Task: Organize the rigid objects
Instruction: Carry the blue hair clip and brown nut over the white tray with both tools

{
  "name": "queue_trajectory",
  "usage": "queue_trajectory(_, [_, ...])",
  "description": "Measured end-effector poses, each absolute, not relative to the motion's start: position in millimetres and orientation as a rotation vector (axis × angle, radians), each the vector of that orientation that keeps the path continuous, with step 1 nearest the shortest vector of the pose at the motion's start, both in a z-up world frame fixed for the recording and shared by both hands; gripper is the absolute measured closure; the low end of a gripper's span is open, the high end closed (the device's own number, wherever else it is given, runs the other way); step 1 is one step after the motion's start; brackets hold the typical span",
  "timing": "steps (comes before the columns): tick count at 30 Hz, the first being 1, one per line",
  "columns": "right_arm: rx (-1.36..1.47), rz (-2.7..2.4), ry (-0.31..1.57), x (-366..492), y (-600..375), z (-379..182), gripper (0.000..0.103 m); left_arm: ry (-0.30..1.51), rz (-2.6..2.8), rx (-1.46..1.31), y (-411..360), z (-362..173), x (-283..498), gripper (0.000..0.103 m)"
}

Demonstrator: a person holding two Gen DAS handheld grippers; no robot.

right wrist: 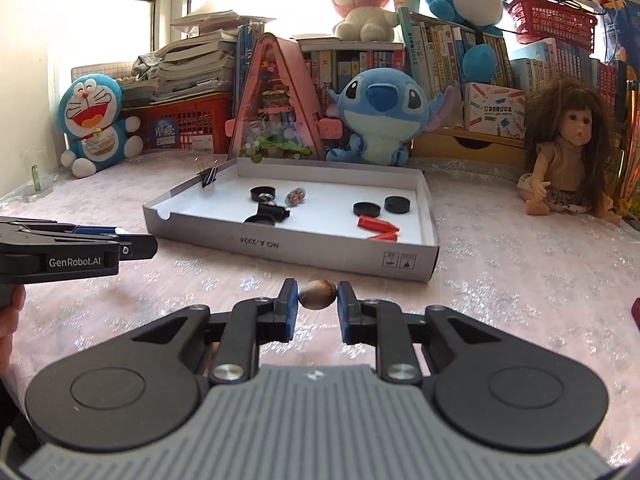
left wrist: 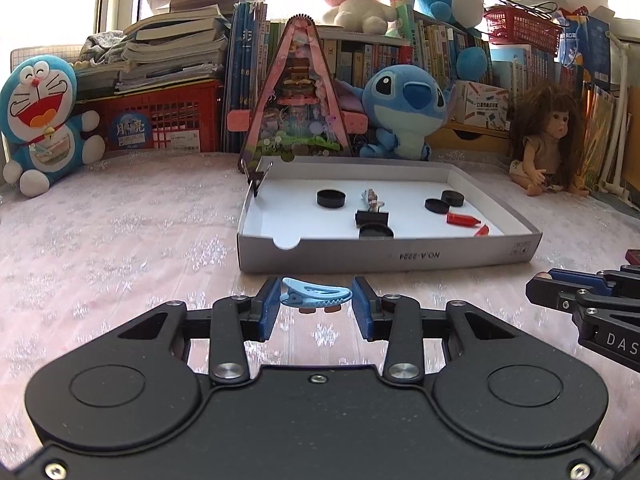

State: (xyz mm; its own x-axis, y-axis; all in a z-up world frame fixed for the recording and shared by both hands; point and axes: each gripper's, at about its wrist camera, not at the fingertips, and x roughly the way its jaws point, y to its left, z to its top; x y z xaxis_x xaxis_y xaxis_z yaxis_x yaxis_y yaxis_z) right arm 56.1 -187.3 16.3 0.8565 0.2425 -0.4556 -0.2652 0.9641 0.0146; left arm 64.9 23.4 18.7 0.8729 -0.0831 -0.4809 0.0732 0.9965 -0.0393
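Nearest the left wrist camera, the left gripper has its blue-padded fingers partly closed on a light blue plastic alligator hair clip, which lies crosswise between the pads, above the desk with its pale pink floral cloth. In the right wrist view, the right gripper has its fingers drawn nearly together on a small brown oval bead or nut (which of the two cannot be told), gripped end to end between the pads.

Just beyond both grippers sits a shallow grey cardboard tray with a white interior. Inside lie three round black caps, one to the left and two touching on the right, a black binder clip near the middle beside another dark round piece, a small patterned wrapped item, and two red plastic pieces near the front right corner. A second binder clip grips the tray's back left corner.

Behind the tray stand a pink triangular display case, a blue plush alien, a blue-and-white plush cat, and a long-haired doll, against rows of books.
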Motion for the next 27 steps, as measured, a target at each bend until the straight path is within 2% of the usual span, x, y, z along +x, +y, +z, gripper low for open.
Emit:
queue_trajectory(14, [0.029, 0.2, 0.467, 105, -206, 33, 0.078, 0.465, -0.091, -0.021, 9, 46, 120, 0.067])
queue_trajectory(27, [0.104, 0.213, 0.494, 158, -213, 23, 0.078, 0.508, -0.05, -0.053, 6, 29, 180, 0.067])
